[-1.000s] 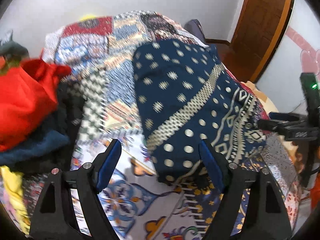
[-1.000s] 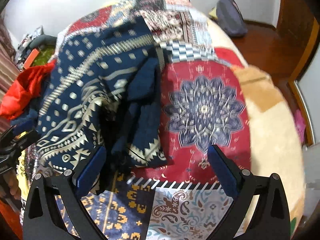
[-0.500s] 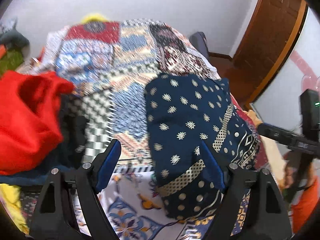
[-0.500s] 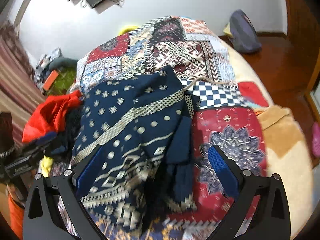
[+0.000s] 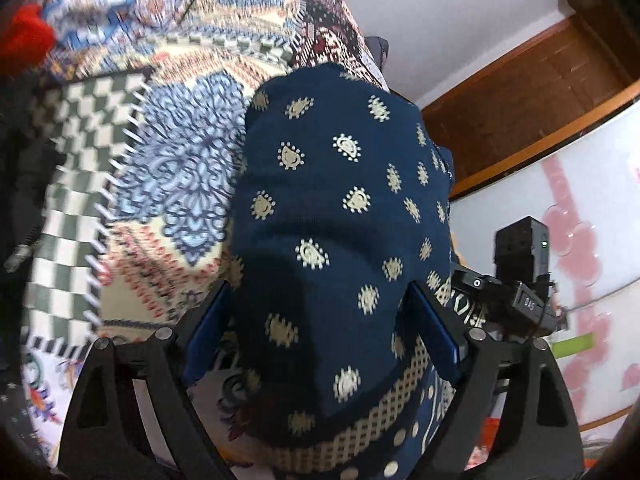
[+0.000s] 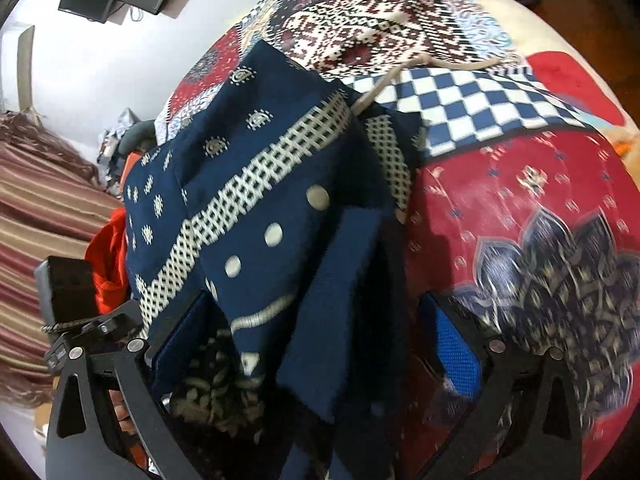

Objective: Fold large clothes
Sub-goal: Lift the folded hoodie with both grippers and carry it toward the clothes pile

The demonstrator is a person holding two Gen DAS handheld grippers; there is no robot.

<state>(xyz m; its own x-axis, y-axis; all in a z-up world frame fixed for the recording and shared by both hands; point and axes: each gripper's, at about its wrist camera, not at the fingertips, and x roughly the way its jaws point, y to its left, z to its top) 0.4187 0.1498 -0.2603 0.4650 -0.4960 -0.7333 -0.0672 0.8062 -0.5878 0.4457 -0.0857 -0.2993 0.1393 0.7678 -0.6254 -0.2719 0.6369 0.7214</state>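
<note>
The left tool (image 5: 320,332) and right tool (image 6: 316,344) each stand spread, blue pads either side of the navy cream-patterned fabric garment (image 5: 340,220), not pinching it. The garment (image 6: 256,200) lies bunched on the bed's multicoloured patchwork quilt (image 5: 180,152), near a red cloth (image 6: 108,264).

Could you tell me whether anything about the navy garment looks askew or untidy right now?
Yes: the navy garment is bunched rather than flat, a plain strip dangles loose by the right gripper, and a beige cord trails across the patchwork bedspread.
</note>
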